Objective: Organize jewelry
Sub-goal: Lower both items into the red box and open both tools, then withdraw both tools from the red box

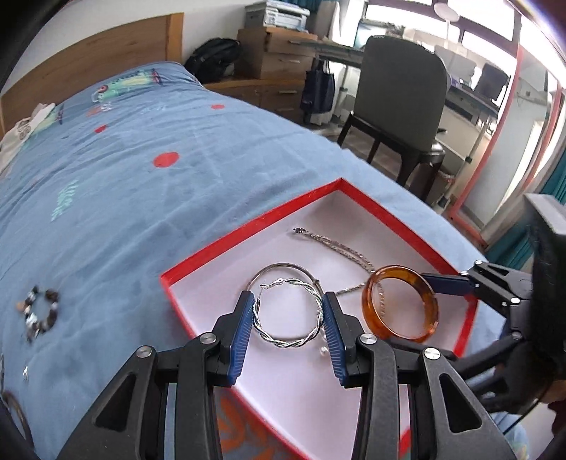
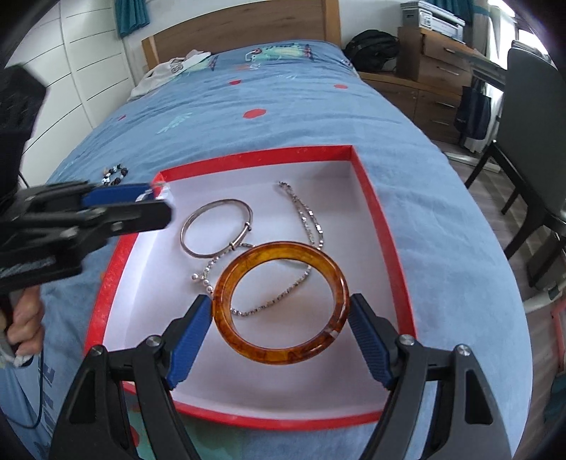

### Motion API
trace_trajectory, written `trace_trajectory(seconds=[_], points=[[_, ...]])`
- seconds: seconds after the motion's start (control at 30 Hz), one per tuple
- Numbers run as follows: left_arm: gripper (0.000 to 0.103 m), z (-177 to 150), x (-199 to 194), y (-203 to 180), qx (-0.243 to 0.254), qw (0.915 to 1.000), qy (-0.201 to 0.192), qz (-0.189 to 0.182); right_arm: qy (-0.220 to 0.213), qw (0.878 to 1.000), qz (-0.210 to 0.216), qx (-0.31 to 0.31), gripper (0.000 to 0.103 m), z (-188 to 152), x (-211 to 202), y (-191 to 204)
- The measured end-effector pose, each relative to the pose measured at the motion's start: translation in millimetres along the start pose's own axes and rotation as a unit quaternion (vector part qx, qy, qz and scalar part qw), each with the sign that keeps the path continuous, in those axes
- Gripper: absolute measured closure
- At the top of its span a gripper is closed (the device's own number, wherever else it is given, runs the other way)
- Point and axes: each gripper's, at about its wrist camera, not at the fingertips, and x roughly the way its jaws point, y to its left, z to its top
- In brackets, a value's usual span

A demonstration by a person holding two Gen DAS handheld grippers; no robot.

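A red box (image 1: 247, 230) with a white inside lies on the blue bedspread; it also shows in the right wrist view (image 2: 375, 212). My left gripper (image 1: 288, 315) is shut on a twisted silver hoop (image 1: 283, 345) and holds it over the box. My right gripper (image 2: 279, 318) is shut on an amber bangle (image 2: 279, 350) and holds it over the box; the bangle also shows in the left wrist view (image 1: 399, 304). In the box lie a plain silver bangle (image 2: 215, 226) and a silver chain (image 2: 304, 216). A beaded bracelet (image 1: 40, 313) lies on the bedspread left of the box.
The bed has a wooden headboard (image 2: 240, 28) and a white cloth (image 2: 169, 70) near it. A dark chair (image 1: 399, 102), wooden drawers (image 1: 276, 53) and a black backpack (image 1: 215, 60) stand beside the bed. A small item (image 1: 25, 371) lies near the beaded bracelet.
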Motion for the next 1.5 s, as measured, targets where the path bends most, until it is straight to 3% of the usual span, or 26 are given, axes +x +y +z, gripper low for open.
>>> trace_trajectory(seconds=[0.3,0.63,0.87,1.2,1.3,1.5], points=[[0.064,-3,28,2,0.03,0.9989,0.035,0.0,0.034,0.999,0.001,-0.042,0.026,3,11,-3],[0.064,-8,36,-1,0.053,0.9976,0.039,0.023,0.064,0.992,-0.016,-0.109,0.024,-2,19,12],[0.064,-8,35,1,0.065,0.9966,0.042,0.029,0.063,0.991,-0.014,-0.115,0.024,-2,15,13],[0.052,-9,27,-5,0.073,0.9962,0.043,0.022,0.054,0.995,0.002,-0.089,0.024,0,5,9],[0.046,-9,19,-3,0.066,0.9968,0.038,0.026,0.054,0.995,0.0,-0.083,0.024,-2,-1,8],[0.045,-6,-8,6,0.049,0.9982,0.023,0.025,0.037,0.997,-0.008,-0.061,0.024,-2,-23,2]])
